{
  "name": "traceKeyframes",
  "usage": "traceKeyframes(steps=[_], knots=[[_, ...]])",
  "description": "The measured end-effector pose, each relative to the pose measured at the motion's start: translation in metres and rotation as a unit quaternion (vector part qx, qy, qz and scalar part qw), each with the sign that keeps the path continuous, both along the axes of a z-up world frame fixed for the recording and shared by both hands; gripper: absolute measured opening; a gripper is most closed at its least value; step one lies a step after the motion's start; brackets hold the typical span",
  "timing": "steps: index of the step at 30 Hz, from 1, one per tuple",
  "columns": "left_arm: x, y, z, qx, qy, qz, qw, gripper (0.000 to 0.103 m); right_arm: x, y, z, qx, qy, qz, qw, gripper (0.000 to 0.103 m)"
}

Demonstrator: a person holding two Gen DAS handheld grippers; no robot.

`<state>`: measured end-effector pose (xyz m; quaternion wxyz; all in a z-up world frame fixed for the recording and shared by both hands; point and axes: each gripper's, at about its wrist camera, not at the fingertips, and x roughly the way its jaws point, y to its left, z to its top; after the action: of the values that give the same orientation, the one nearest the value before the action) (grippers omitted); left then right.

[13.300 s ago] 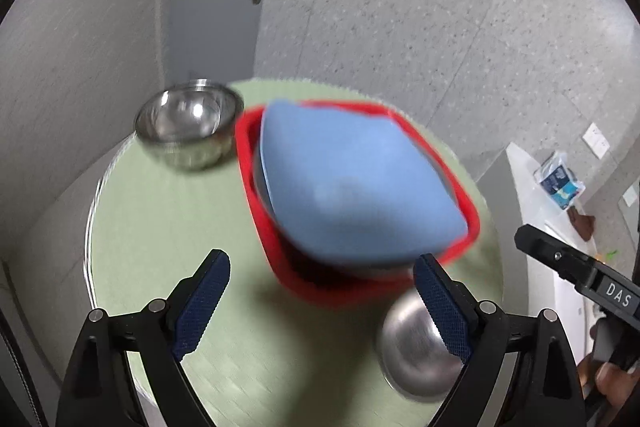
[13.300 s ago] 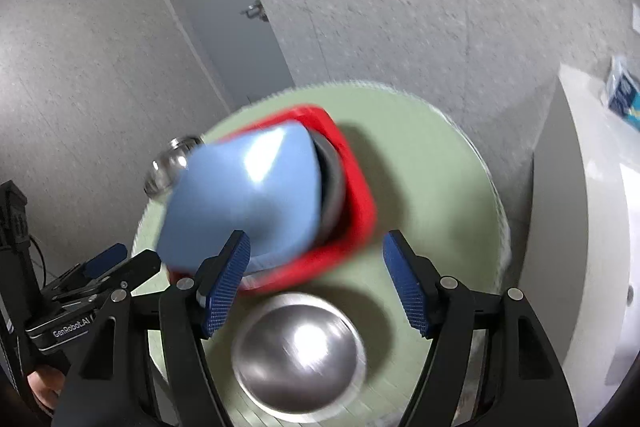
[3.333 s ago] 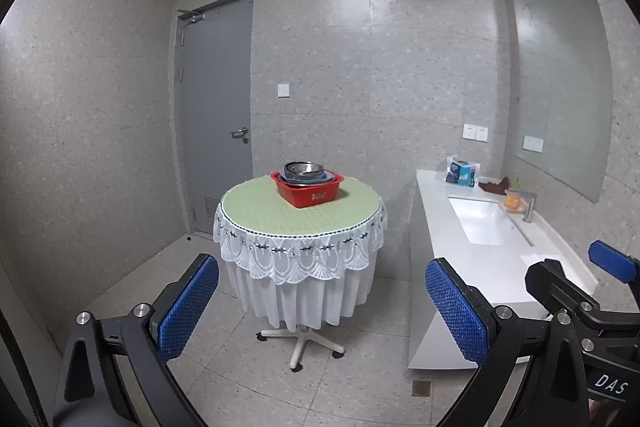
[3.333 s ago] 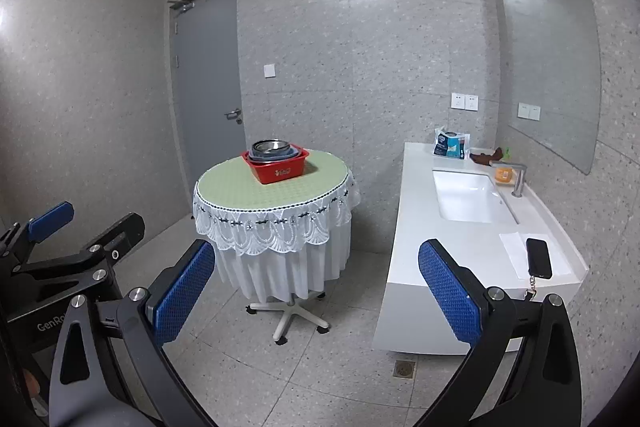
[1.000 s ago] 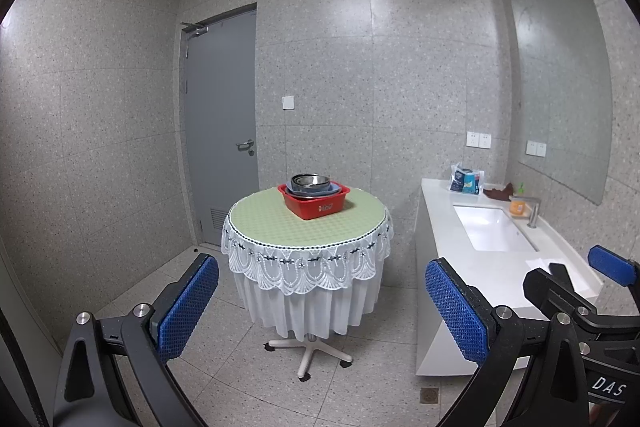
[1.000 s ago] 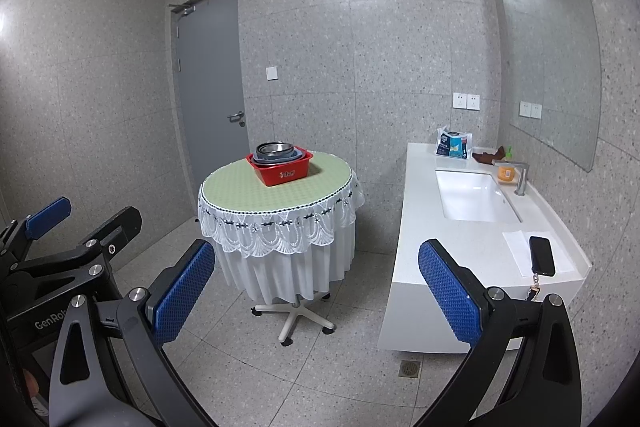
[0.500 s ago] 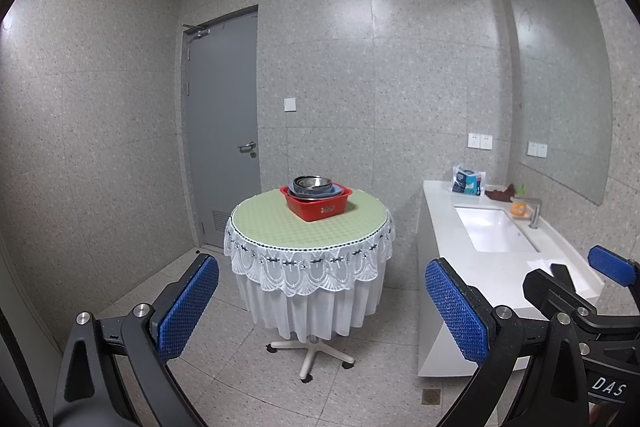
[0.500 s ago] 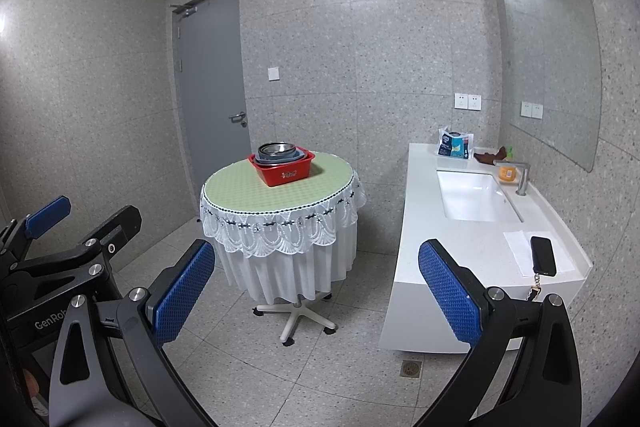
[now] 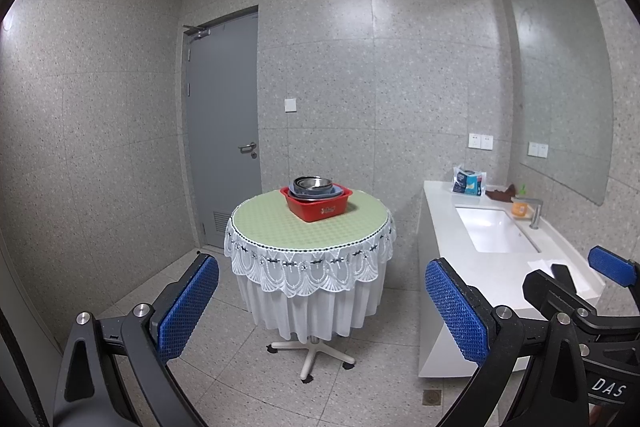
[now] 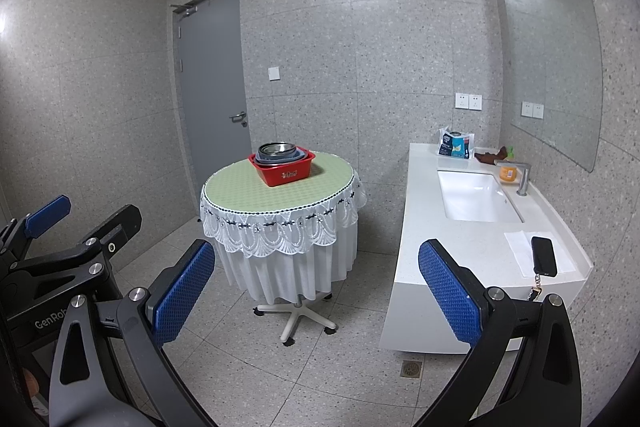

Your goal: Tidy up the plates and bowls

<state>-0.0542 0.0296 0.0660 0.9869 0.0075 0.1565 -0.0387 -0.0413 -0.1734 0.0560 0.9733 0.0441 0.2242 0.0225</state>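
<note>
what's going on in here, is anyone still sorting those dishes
Nobody is handling anything right now. Both tools, left and right, are open, empty and well back from the round table. The metal bowls sit nested on a blue dish inside the red basin on the table, so the sorting looks finished.

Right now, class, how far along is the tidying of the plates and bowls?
Done: the steel bowls sit nested in the red tub on the round table. In hand: nothing; left gripper and right gripper stand back, jaws open. Left: nothing visible.
</note>
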Motion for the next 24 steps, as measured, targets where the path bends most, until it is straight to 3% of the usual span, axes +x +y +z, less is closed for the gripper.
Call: traceKeyframes(steps=[24], knots=[[0.0014,-0.0085,-0.0033,0.006,-0.004,0.0,1.0,0.102,0.0024,-0.0013,0.0001,0.002,0.003,0.0,1.0,0.103]])
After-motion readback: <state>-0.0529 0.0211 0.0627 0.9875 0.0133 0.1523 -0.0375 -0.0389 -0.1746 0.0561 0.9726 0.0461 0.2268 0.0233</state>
